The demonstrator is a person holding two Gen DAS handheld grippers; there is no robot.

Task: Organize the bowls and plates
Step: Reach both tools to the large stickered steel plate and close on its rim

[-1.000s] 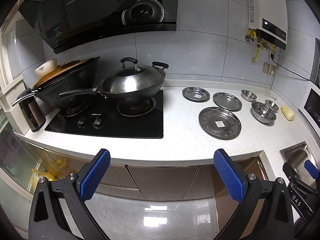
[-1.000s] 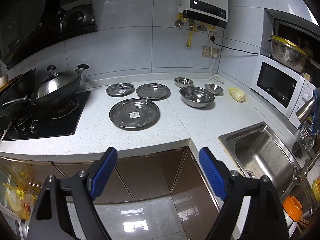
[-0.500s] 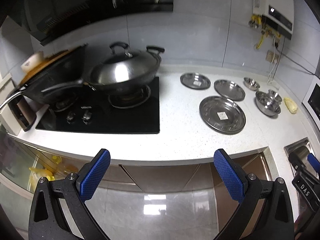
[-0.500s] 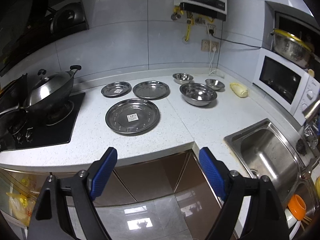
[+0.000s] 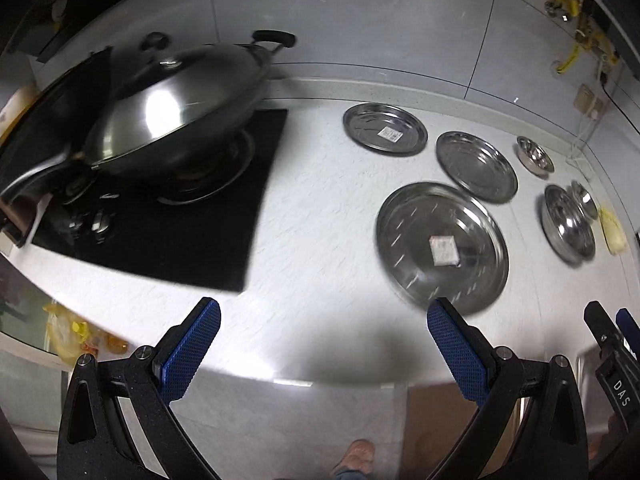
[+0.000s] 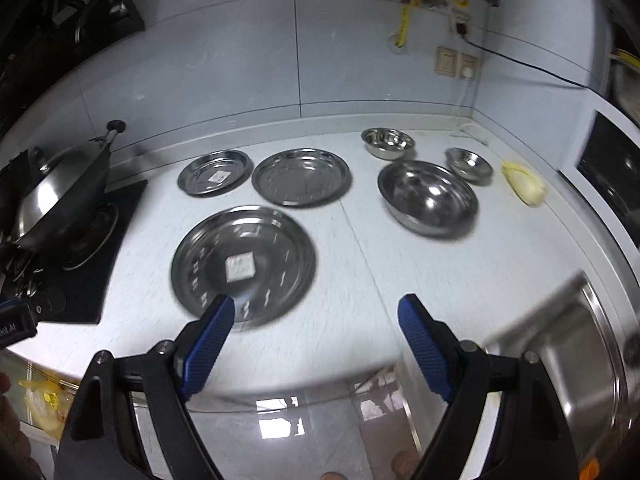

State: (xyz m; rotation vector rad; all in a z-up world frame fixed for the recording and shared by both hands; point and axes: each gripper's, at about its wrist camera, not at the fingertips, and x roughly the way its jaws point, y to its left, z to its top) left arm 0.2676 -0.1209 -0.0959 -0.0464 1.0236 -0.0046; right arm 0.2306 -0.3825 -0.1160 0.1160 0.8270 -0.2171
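Right wrist view shows the right gripper [image 6: 314, 326] over the front edge of the counter [image 6: 460, 264], its blue fingers spread wide with nothing between them, the left one overlapping the near rim of the large plate [image 6: 244, 266]; motion blur makes it hard to say whether it touches. That plate lies flat nearest the edge, which makes it the likely base for a stack. Behind it, side by side near the wall, sit the small plate [image 6: 215, 173] and the medium plate [image 6: 302, 177], apart from each other. To their right the bowls form their own group: the large bowl [image 6: 428, 197] in front, two small bowls [image 6: 389, 142] [image 6: 469, 164] behind it, all upright and unstacked. So plates and bowls are already separated by kind but not nested.

From the left wrist camera, the left gripper [image 5: 322, 346] is likewise wide open and empty, held just short of the large plate. Nothing is organized yet.
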